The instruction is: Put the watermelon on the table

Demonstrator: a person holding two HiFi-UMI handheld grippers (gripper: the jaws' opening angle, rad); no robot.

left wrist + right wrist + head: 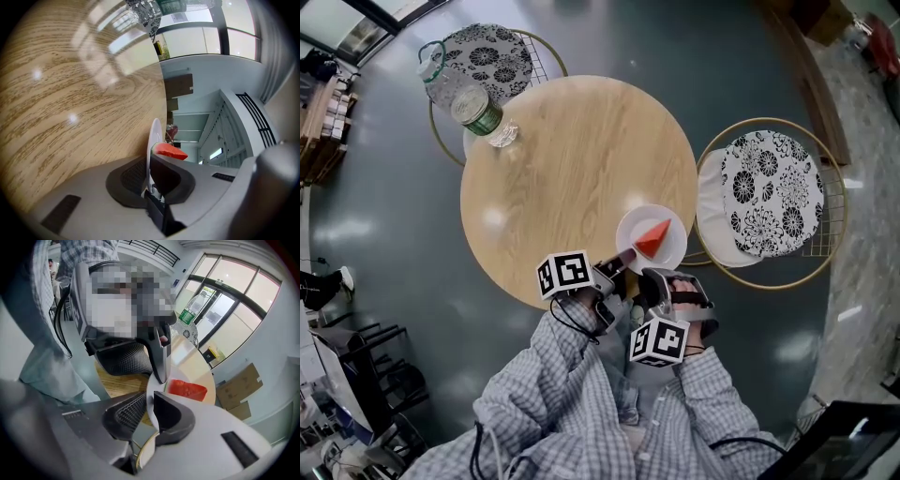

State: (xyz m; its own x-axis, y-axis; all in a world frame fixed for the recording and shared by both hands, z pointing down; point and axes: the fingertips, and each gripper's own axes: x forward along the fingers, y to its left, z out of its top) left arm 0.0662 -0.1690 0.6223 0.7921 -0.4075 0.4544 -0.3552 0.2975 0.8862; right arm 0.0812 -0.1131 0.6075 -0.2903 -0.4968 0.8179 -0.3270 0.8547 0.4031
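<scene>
Watermelon on plate, wooden table — left hand-held gripper, right hand-held gripper clamp rim.

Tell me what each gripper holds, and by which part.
The white plate bearing the watermelon slice: left gripper and right gripper both clamp its near rim.

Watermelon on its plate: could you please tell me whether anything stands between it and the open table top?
Nothing visible does. The watermelon lies on the plate, whose rim the left gripper and right gripper clamp at the table's near edge. The wood beyond is bare; a bottle stands off at the far edge.
</scene>
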